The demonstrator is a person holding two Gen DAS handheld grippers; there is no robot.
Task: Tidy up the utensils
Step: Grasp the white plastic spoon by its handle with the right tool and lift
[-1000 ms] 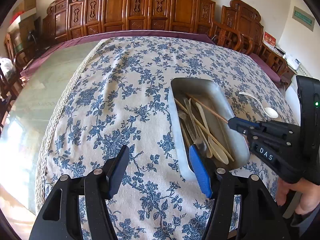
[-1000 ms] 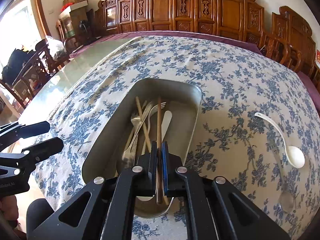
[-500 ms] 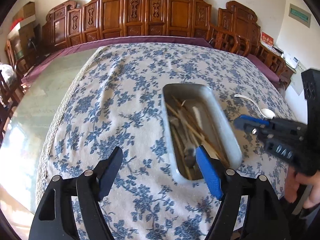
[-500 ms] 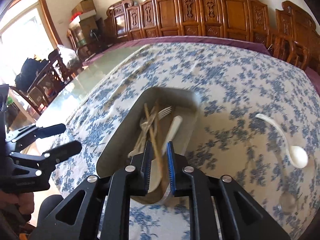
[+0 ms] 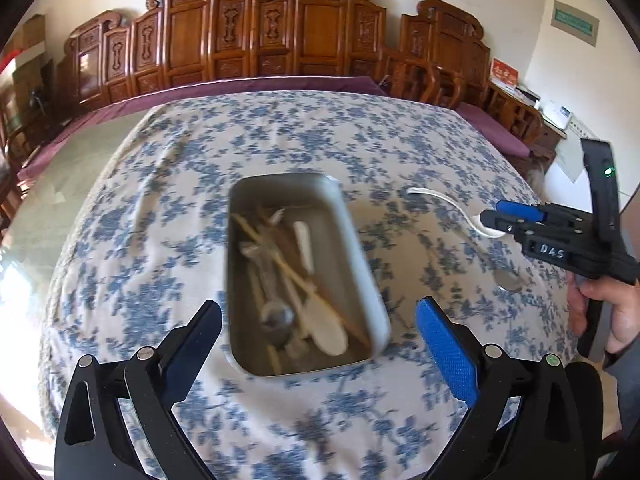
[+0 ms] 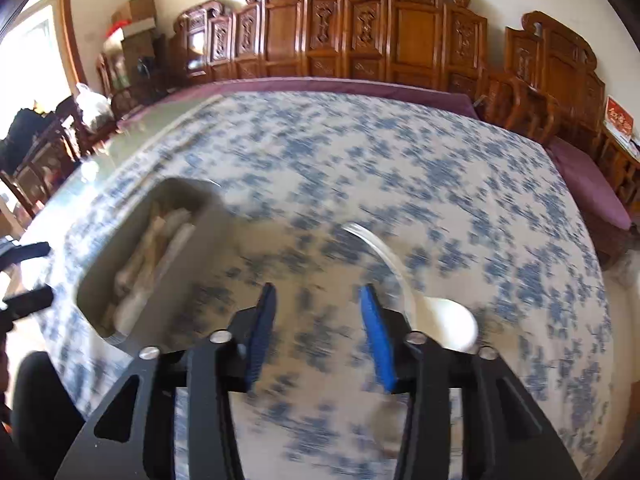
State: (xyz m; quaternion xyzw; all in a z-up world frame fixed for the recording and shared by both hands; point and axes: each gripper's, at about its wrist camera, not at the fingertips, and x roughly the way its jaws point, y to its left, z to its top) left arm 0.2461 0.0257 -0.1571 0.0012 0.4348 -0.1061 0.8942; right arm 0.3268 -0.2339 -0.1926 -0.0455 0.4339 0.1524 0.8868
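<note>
A metal tray point(image 5: 360, 264) lies mid-cloth and holds chopsticks point(image 5: 296, 272), a white spoon point(image 5: 324, 328) and a metal spoon point(image 5: 276, 316). My left gripper point(image 5: 318, 312) hovers before the tray's near end, its jaws wide and still opening, with nothing gripped. Right of the tray a white ceramic spoon point(image 5: 440, 198) rests on the cloth, with a metal spoon point(image 5: 508, 280) nearer. My right gripper point(image 5: 500, 216) sits beside them. In the right wrist view the right gripper point(image 6: 318, 294) is empty, its jaws opening over bare cloth. The white spoon point(image 6: 448, 320) is just right of it and the tray point(image 6: 192, 264) to its left.
A blue-flowered cloth point(image 5: 160, 240) covers the table, with bare glass tabletop point(image 5: 52, 216) along its left side. Carved wooden chairs point(image 5: 304, 40) line the far edge. A hand point(image 5: 616, 312) holds the right gripper at the right. The left gripper point(image 6: 40, 272) shows at the right wrist view's left edge.
The right gripper let go of the chopstick, which now lies in the tray, opened and swung right toward the white spoon. The left gripper opened wider and shifted, so the tray sits centred before it.
</note>
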